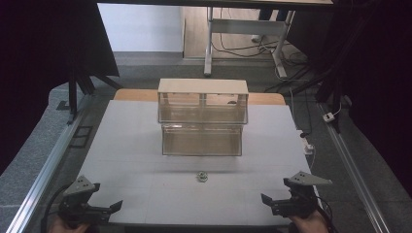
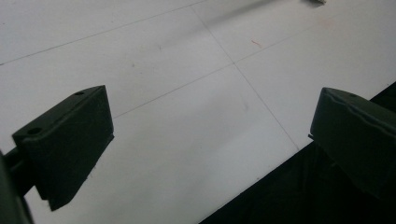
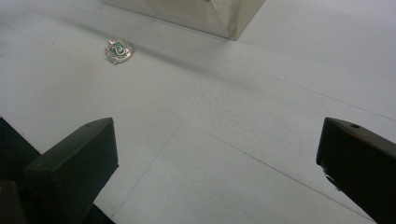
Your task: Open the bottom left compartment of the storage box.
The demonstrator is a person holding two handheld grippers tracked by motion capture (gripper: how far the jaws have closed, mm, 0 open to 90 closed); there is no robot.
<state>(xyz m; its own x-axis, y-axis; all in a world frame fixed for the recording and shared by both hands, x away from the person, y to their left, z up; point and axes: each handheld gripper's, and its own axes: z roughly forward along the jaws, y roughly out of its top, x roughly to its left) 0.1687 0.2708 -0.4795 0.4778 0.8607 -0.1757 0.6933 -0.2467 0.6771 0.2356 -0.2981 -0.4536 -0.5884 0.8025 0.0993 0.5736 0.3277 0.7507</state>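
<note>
Resting at the near corners of the tabletop (image 1: 126, 145), both tools sit idle: the left gripper (image 1: 104, 209) at the near-left corner and the right gripper (image 1: 272, 203) at the near-right corner, each with its jaws spread wide and nothing between them. The small badge (image 1: 201, 176), silvery with a green face, lies flat near the middle of the near edge, between the two grippers and well apart from both, just in front of the clear two-tier case (image 1: 202, 116) that stands toward the far edge. This looks like the very start, before any reach. The next move probably calls for one gripper to travel inward and come down over the badge, which lies thin and flat. How the case opens is hard to make out, and the badge's emblem is too small to read.
</note>
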